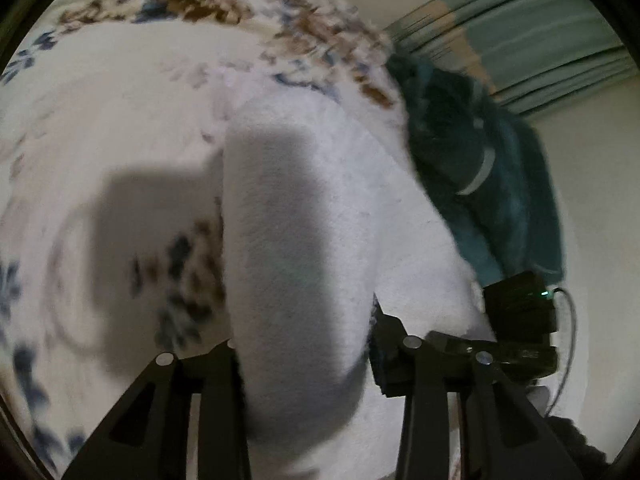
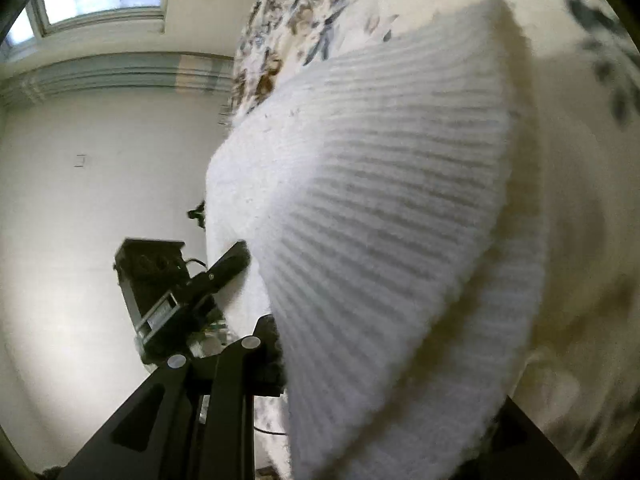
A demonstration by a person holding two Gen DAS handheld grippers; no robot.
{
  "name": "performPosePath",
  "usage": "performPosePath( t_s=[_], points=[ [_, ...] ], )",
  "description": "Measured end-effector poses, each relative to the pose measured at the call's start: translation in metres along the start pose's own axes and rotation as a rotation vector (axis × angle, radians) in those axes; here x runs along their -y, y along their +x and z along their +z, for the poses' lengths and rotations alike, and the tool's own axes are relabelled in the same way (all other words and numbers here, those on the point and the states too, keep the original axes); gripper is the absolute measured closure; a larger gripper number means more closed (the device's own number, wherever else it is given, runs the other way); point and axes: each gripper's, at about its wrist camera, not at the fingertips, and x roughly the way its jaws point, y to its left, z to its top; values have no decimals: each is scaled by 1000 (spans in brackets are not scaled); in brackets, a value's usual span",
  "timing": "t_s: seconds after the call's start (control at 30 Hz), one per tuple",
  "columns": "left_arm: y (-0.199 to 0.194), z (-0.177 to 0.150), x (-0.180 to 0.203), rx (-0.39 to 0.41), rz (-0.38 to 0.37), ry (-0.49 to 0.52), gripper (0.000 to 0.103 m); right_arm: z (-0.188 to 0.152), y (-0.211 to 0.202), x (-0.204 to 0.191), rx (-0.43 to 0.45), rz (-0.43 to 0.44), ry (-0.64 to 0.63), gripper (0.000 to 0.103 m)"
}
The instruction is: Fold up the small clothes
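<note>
Presently: one white knit garment [image 1: 288, 240], gripped by both left tongs [image 1: 304, 344] and right tongs [image 2: 384, 360]; one teal garment [image 1: 500, 184] beside.

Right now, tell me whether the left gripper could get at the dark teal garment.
Probably not yet: the left gripper is shut on the white knit piece, which drapes ahead of it; the dark teal garment lies beyond, unobstructed otherwise.

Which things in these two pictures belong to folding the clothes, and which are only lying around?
Part of the job:
- white ribbed knit garment, held up off the surface
- left gripper, shut on it
- right gripper, shut on it

Just lying about:
- cream floral-patterned cover underneath
- dark teal fuzzy cloth at its edge
- grey-green curtain
</note>
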Motion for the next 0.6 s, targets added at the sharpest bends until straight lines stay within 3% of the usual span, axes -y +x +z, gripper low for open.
performPosePath(
  t_s=[0.1, 0.13, 0.23, 0.27, 0.3, 0.47, 0.57, 0.6],
  points=[
    [35, 16, -14, -77, 93, -6, 58, 24, 3, 22, -26, -84, 15, 77],
    [41, 19, -18, -92, 131, -12, 46, 26, 3, 26, -36, -102, 19, 74],
    [35, 20, -15, -59, 183, 12, 32, 20, -12, 33, -42, -151, 34, 56],
    [32, 19, -13, -49, 211, 23, 20, 10, -20, 34, -44, -214, 26, 43],
    [28, 17, -12, -40, 245, 35, 17, 7, -20, 33, -39, -260, 10, 37],
    [3, -13, -2, 34, 425, 108, 4, -55, -38, 20, -8, -516, -114, 33],
    [-14, -39, 1, 81, 499, 129, 0, -94, -52, 15, 37, -695, -138, 20],
    [-20, -49, 5, 87, 522, 131, 0, -101, -55, 13, 63, -727, -125, 19]
  ],
)
